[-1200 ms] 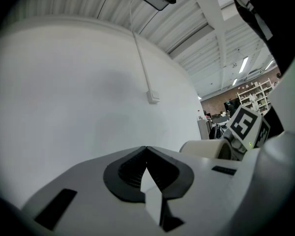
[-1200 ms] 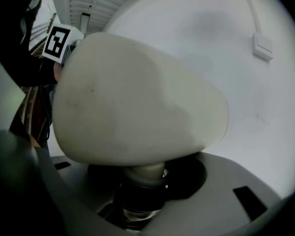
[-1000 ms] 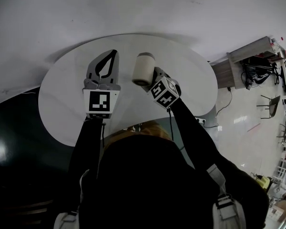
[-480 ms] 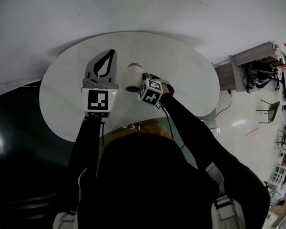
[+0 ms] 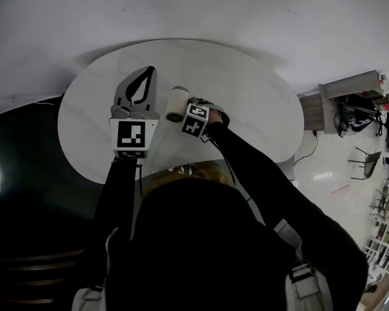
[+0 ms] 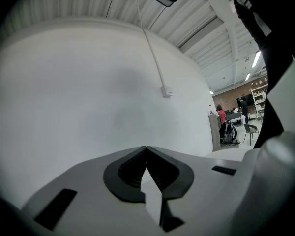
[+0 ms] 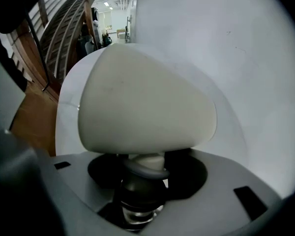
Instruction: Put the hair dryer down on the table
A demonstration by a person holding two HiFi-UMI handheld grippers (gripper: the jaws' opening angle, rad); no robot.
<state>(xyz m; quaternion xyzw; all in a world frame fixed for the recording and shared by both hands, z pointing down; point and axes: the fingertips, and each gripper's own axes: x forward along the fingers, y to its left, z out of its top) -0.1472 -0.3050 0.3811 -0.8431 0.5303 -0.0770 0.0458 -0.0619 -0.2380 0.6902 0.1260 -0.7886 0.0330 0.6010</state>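
**Head view:** the hair dryer (image 5: 176,103) is over the middle of the round white worktop (image 5: 259,102), carried by my right hand-held gripper (image 5: 187,111); my left hand-held gripper (image 5: 147,75) is just beside it, jaws pressed together on nothing. I judge the task well advanced but unfinished; the dryer is over its place, yet I cannot confirm contact with the worktop, and the release is not yet made.

**Right gripper view:** the jaws pinch the dryer's handle (image 7: 145,163) below the cream barrel (image 7: 142,112), a grip the marker cube (image 5: 194,120) hides from the head view.

**Left gripper view:** closed, empty jaws against a bare wall (image 6: 88,82); only the head view places both tools relative to the worktop.
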